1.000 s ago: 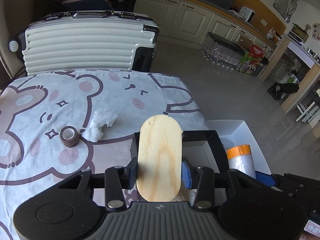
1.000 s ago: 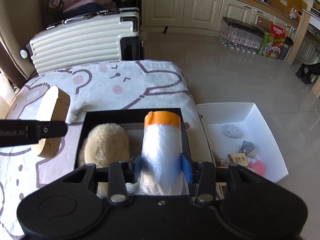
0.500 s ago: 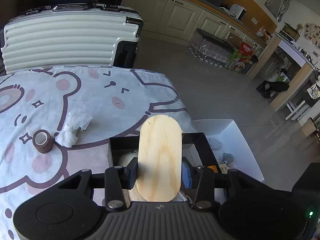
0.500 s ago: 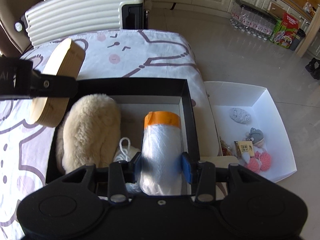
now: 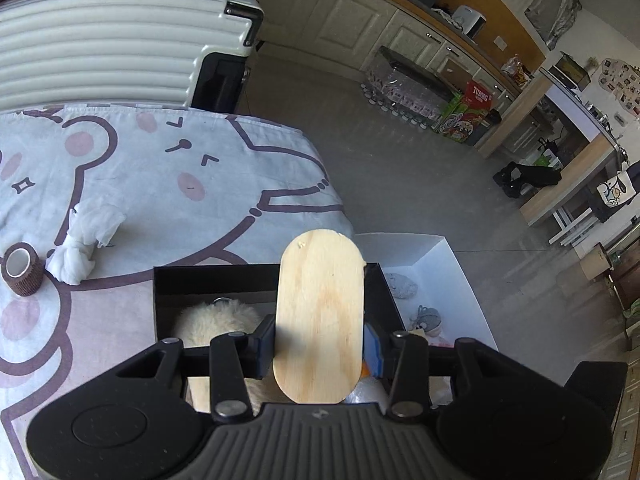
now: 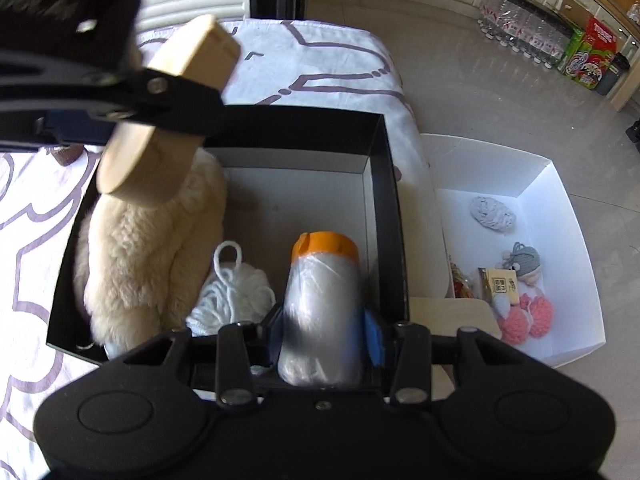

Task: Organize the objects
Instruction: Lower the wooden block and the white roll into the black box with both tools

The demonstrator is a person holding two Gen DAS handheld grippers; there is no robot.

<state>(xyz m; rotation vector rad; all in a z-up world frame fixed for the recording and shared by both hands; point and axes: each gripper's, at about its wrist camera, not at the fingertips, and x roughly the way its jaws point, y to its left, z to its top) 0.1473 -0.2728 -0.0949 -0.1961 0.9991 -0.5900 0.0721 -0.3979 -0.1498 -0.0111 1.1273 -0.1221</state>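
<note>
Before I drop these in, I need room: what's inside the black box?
Black box holds a cream plush and white yarn; bare floor at back. The roll and wooden piece hide the rest.

The black box [image 6: 384, 184] is sitting at the near edge of the bedsheet [image 5: 208, 168]. Inside the box, the plush toy [image 6: 144, 248] is lying along the left wall, the yarn ball [image 6: 232, 292] just right of it, the plastic-wrap roll [image 6: 320, 304] by the right wall. The wooden block [image 6: 176, 112] is hanging above the box's left side. The white tray [image 6: 560, 208] is lying right of the box; the tape roll [image 5: 20, 268] and crumpled tissue [image 5: 84, 240] are lying left of it, the suitcase [image 5: 120, 48] standing behind.
</note>
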